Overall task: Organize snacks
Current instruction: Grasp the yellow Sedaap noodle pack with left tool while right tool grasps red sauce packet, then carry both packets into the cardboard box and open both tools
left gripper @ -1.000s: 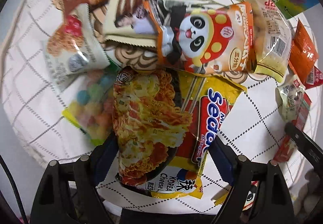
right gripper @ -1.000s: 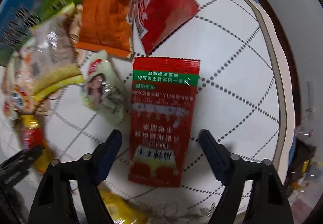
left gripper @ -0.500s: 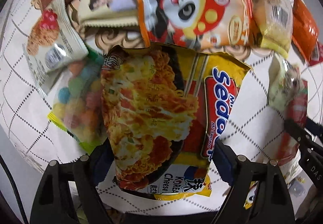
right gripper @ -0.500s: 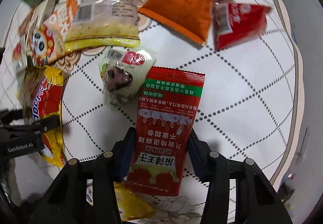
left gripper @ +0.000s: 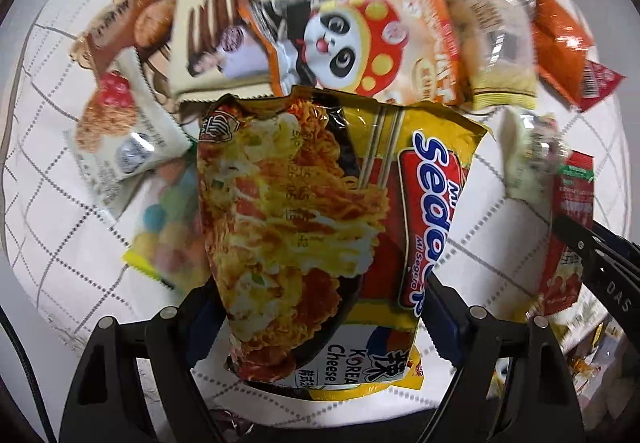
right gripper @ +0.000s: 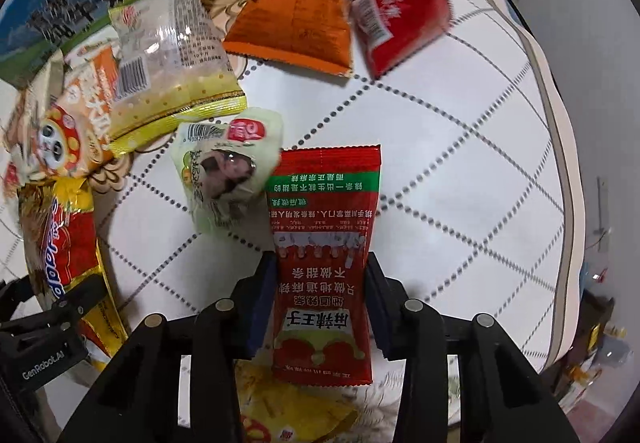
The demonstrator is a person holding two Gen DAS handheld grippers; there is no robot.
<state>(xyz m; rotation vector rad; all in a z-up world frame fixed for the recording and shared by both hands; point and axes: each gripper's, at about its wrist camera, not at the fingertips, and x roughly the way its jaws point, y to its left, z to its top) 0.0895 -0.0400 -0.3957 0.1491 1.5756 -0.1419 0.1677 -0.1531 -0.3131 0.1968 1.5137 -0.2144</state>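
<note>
A yellow Sedaap noodle packet (left gripper: pixel 320 223) hangs lengthwise in my left gripper (left gripper: pixel 320 307), whose jaws are shut on its lower sides, above the pile of snacks. In the right wrist view a long red snack packet (right gripper: pixel 324 263) with green band stands between the blue pads of my right gripper (right gripper: pixel 320 283). Those jaws are closing and both pads touch the packet's edges. The red packet (left gripper: pixel 568 235) also shows at the right of the left wrist view, and the noodle packet (right gripper: pixel 64 243) at the left of the right wrist view.
On the white quilted cloth (right gripper: pixel 440 163) lie a panda bag (left gripper: pixel 352 43), an orange pouch (right gripper: pixel 304 11), a small red sachet (right gripper: pixel 400 19), a pale green wrapped snack (right gripper: pixel 228 171), a candy bag (left gripper: pixel 172 227) and a blue-green carton (right gripper: pixel 60 3). The table edge (right gripper: pixel 560 163) runs on the right.
The right jaws have closed from wide apart onto the red packet and carried it left toward the pile. The left gripper has shifted over the pile, still gripping the noodle packet.
</note>
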